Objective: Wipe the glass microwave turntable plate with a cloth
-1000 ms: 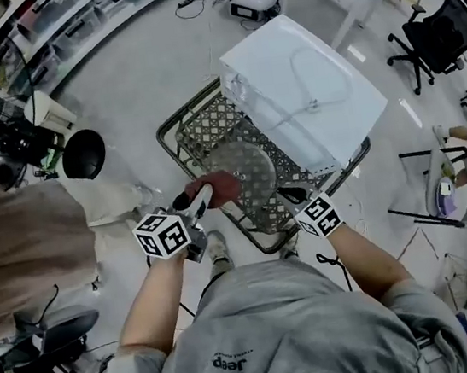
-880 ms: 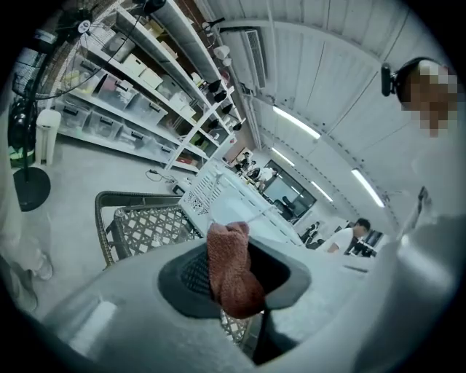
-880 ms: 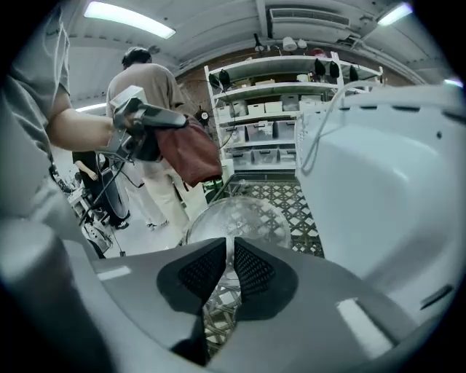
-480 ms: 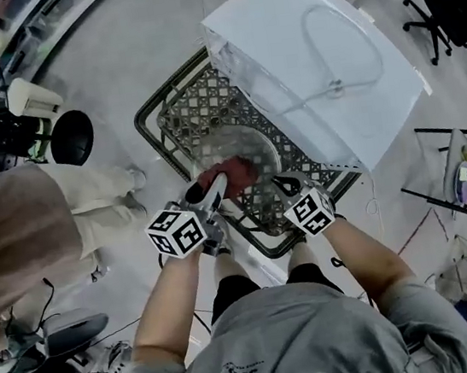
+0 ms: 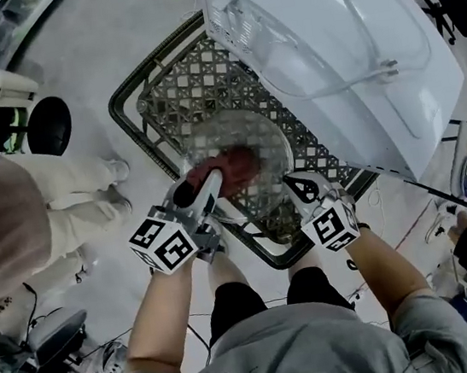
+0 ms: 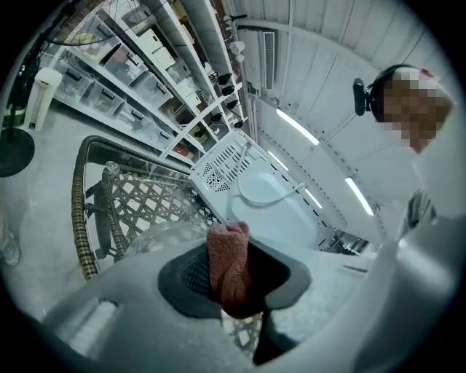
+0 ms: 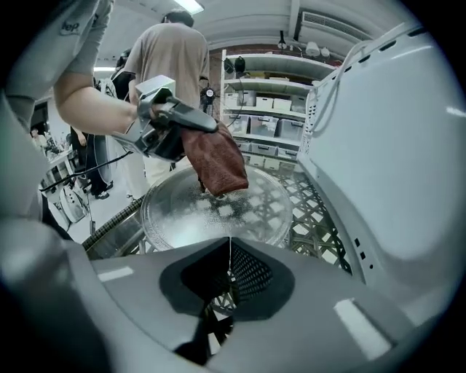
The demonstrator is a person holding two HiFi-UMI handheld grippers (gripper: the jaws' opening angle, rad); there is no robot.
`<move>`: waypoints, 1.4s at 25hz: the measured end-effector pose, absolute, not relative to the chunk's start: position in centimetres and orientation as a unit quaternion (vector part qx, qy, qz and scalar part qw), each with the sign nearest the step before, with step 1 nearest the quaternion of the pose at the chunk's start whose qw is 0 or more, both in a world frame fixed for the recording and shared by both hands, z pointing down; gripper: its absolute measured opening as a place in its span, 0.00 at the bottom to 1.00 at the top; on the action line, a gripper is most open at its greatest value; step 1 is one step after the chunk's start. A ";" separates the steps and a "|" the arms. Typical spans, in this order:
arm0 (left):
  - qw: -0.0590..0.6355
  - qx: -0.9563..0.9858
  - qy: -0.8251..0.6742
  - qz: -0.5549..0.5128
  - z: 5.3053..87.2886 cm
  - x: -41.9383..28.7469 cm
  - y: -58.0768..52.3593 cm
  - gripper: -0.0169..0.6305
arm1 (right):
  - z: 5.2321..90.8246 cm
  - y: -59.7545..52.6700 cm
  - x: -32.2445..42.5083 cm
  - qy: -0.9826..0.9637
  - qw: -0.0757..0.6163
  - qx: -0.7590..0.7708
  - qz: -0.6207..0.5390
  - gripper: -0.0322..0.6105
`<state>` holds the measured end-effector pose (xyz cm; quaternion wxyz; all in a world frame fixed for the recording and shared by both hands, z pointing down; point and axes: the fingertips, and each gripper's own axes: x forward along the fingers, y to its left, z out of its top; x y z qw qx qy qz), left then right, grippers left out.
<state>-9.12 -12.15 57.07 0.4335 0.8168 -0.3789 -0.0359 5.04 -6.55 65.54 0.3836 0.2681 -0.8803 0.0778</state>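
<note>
Cloth [image 6: 229, 255] clamped in left hand-held gripper [image 6: 233, 275], on glass plate [image 7: 211, 211]; right hand-held gripper [image 7: 230, 271] pinching rim.

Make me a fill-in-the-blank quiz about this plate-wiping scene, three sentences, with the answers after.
1. The left hand-held gripper is shut on a reddish-brown ____.
2. It touches the top of the glass turntable ____.
3. The right hand-held gripper grips its rim over a lattice basket, beside a white ____.
Missing words: cloth; plate; microwave.
</note>
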 end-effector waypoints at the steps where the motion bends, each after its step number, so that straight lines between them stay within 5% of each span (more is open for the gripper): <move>1: 0.429 0.819 -0.380 -0.035 57.1 -9.0 -12.3 0.17 | 65.5 -6.5 5.1 -0.881 0.382 0.268 0.078 0.07; 7: 0.316 0.875 -0.366 0.039 55.7 -6.0 -14.9 0.17 | 65.8 -6.5 5.2 -0.881 0.379 0.271 0.082 0.07; 14: -0.011 0.929 -0.277 0.245 56.6 2.8 -15.7 0.17 | 65.7 -6.3 5.1 -0.883 0.376 0.273 0.072 0.07; 19: -0.141 0.891 -0.220 0.370 61.9 5.7 -15.0 0.17 | 65.7 -6.3 5.3 -0.883 0.369 0.279 0.078 0.07; 35: -0.095 0.820 -0.274 0.493 63.6 -5.6 -17.9 0.17 | 65.6 -6.6 5.3 -0.883 0.364 0.284 0.089 0.07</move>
